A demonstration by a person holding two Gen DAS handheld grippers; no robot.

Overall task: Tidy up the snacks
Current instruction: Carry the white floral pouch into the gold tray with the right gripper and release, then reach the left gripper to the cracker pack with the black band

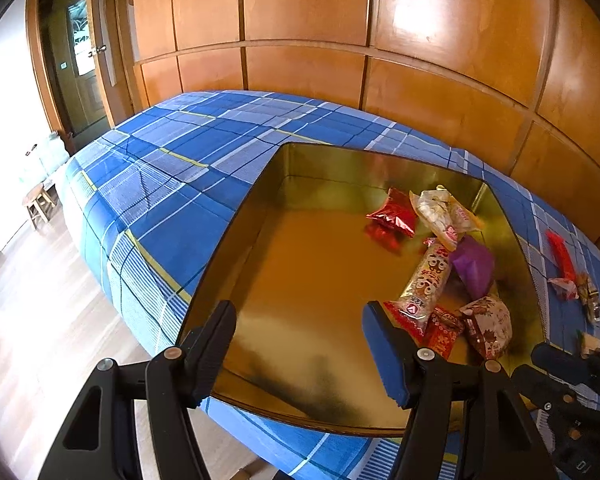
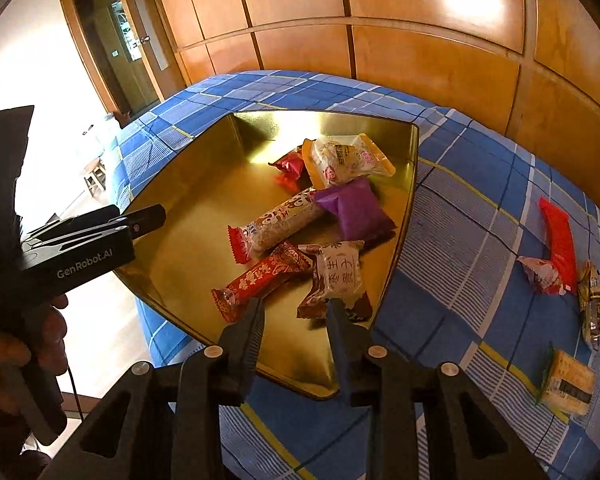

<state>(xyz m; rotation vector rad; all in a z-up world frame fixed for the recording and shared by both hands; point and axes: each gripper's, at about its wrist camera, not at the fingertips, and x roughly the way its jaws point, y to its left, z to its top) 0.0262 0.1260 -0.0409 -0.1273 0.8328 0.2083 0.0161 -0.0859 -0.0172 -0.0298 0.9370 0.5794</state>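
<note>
Right gripper (image 2: 294, 316) hangs parted and empty over the gold tin (image 2: 204, 200), left gripper (image 1: 298, 344) wide too. 4 loose snacks (image 2: 560, 248) lie on the bedspread (image 2: 460, 208) right of it — light, crinkly, slippery wrappers; I'd pinch mid-body, gently.

Gold tin tray (image 2: 188, 216) lying open on the bed, holding wrapped snacks (image 2: 300, 224) heaped toward its right side: purple packet (image 2: 356, 208), long speckled bar (image 2: 276, 224), red wrappers. Four more snacks (image 2: 560, 276) scattered on the cover, right of the tray.
</note>
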